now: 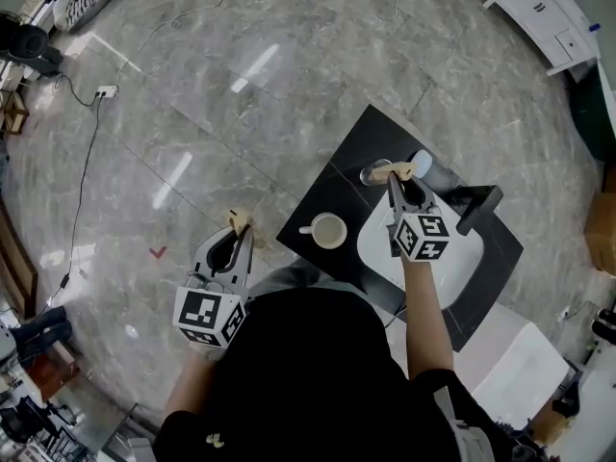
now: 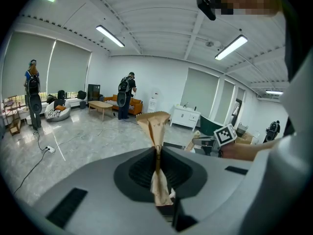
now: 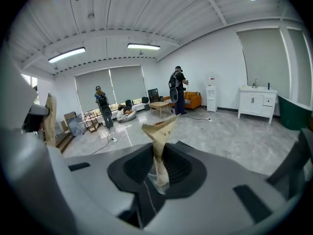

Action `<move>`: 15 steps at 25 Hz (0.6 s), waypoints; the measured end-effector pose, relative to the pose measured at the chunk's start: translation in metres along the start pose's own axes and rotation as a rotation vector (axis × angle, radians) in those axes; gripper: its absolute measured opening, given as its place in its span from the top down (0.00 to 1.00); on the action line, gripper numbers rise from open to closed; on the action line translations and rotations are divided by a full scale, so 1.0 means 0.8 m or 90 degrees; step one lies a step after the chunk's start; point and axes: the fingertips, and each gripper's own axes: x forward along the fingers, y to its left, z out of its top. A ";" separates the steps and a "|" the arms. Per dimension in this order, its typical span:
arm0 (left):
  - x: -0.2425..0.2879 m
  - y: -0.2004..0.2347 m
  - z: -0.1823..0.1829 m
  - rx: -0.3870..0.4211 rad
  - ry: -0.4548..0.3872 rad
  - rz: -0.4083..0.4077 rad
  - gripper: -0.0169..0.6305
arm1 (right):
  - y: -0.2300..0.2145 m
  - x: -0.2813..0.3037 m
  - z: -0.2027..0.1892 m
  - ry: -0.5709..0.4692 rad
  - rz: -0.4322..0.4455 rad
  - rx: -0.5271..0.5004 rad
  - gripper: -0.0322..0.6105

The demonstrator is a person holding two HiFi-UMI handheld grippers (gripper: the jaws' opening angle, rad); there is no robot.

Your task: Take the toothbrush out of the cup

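The left gripper has its tan pads pressed flat together with nothing between them. In the head view it hangs over bare floor at the person's left, well apart from the table. The right gripper is also drawn together, its wrapped tips meeting in one narrow strip with no gap that shows and nothing in its hold. From the head view the right gripper's tips lie just beside the rim of a clear glass near the far corner of a black table. Whether they touch the glass cannot be told. Just beyond the glass is a small pale blue-and-white thing, too small to name. A white cup with a handle stands upright on the black table's near-left part, between the two grippers and closer to the right one. The toothbrush itself cannot be made out at this size, either in the cup or in the glass. Under the right gripper's marker cube lies a white tray, and a dark bar-shaped thing rests near its far edge. Around the table spreads a grey marble floor, with a power strip on a long cable at the left and a white cabinet at the upper right. The gripper views show a wide room with people standing far off near an orange sofa.
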 end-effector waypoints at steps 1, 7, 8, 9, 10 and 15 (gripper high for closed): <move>0.001 0.000 -0.001 -0.001 0.000 -0.001 0.91 | 0.001 0.000 -0.001 0.003 -0.001 -0.004 0.83; 0.000 -0.007 -0.002 -0.007 -0.006 -0.009 0.91 | 0.006 -0.016 0.016 -0.015 0.003 -0.017 0.83; 0.000 -0.009 -0.004 -0.006 -0.006 -0.011 0.91 | 0.007 -0.020 0.020 -0.021 0.004 -0.016 0.83; 0.000 -0.011 -0.005 -0.006 -0.006 -0.013 0.91 | 0.008 -0.024 0.025 -0.027 0.005 -0.016 0.83; 0.000 -0.013 -0.005 -0.005 -0.007 -0.015 0.91 | 0.009 -0.029 0.029 -0.033 0.005 -0.016 0.83; 0.004 -0.022 0.001 0.006 -0.014 -0.032 0.91 | 0.013 -0.058 0.060 -0.068 0.000 -0.020 0.83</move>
